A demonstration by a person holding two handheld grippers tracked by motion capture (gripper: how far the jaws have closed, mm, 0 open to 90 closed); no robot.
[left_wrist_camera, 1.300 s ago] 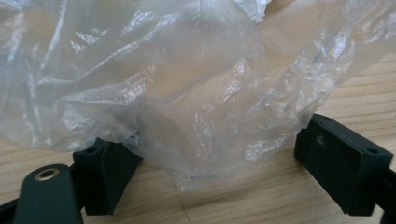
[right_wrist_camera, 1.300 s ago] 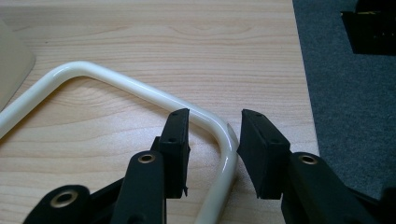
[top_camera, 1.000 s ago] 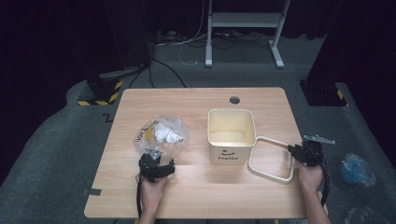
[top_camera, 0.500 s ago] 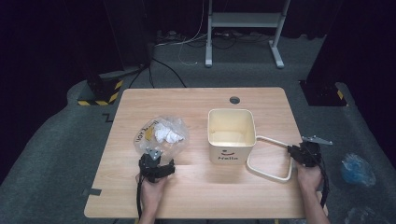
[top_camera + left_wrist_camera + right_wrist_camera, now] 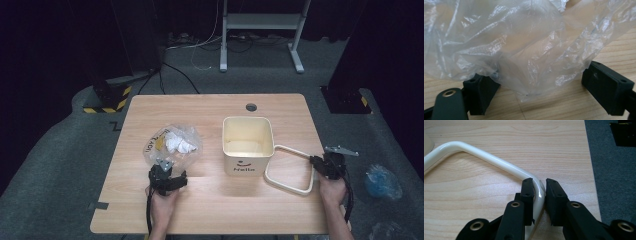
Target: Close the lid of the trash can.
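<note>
right tongs (image 5: 539, 188) have just closed onto the bin's cream handle (image 5: 486, 157); left tongs (image 5: 549, 92), open, straddle the plastic bag (image 5: 519, 50), not yet gripped.

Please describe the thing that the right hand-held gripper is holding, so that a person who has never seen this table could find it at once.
Start at the wooden table and find the cream bucket standing near its middle. From the bucket's right side a cream handle lies flat on the wood as a thin loop, and the right hand-held gripper is shut on its far corner. Unlike the crumpled clear plastic bag on the left, it is rigid and smooth.
</note>
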